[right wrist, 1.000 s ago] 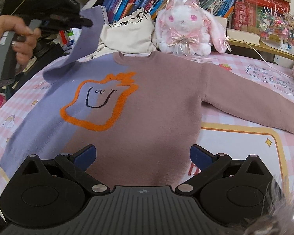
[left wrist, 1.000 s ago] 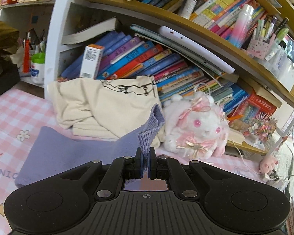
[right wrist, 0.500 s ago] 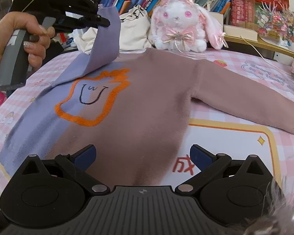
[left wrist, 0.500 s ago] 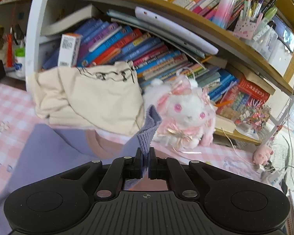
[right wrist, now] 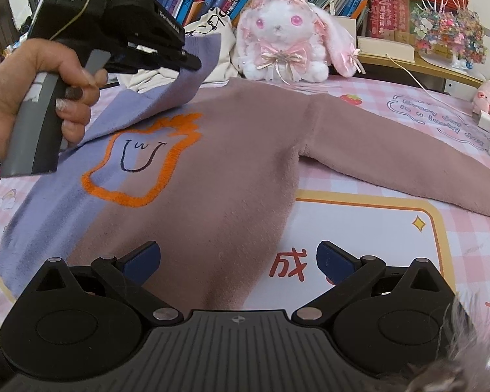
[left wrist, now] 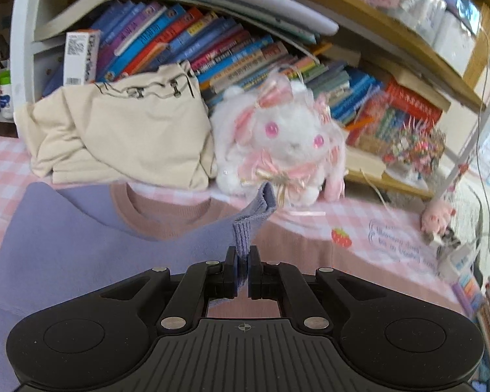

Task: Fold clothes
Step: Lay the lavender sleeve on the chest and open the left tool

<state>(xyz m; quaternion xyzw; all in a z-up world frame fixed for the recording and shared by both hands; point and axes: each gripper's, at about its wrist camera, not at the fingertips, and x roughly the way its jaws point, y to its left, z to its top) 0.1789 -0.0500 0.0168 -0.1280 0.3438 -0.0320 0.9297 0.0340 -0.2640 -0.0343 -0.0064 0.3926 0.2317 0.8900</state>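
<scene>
Across the pink checked bench (right wrist: pixel 392 104) a two-tone sweater (right wrist: pixel 232 176) lies flat with its front up, mauve-pink over most of the body and lilac down the person's left side, with a fuzzy orange outline around a small smiling face (right wrist: pixel 140 156) on the chest. Its neck (left wrist: pixel 166 209) points away toward the bookshelf and its hem lies nearest the right tool, so the body's long axis runs from near to far. The pink sleeve (right wrist: pixel 408 170) stretches out flat to the right, its long axis slanting back toward the near right edge. The lilac sleeve (right wrist: pixel 166 94) is lifted off the bench and drawn inward over the lilac shoulder, its ribbed cuff (left wrist: pixel 251 225) clenched between the fingers of the left tool (left wrist: pixel 243 268), which a hand (right wrist: pixel 32 94) carries above the chest print. The right tool (right wrist: pixel 238 258) hangs released over the hem, jaws spread wide and touching nothing, with the pink fabric beneath and between them. Just beyond the collar sit a folded cream garment (left wrist: pixel 124 134) and a white plush rabbit (right wrist: pixel 284 42) with pink bows, both in front of a shelf of books (left wrist: pixel 192 42).
</scene>
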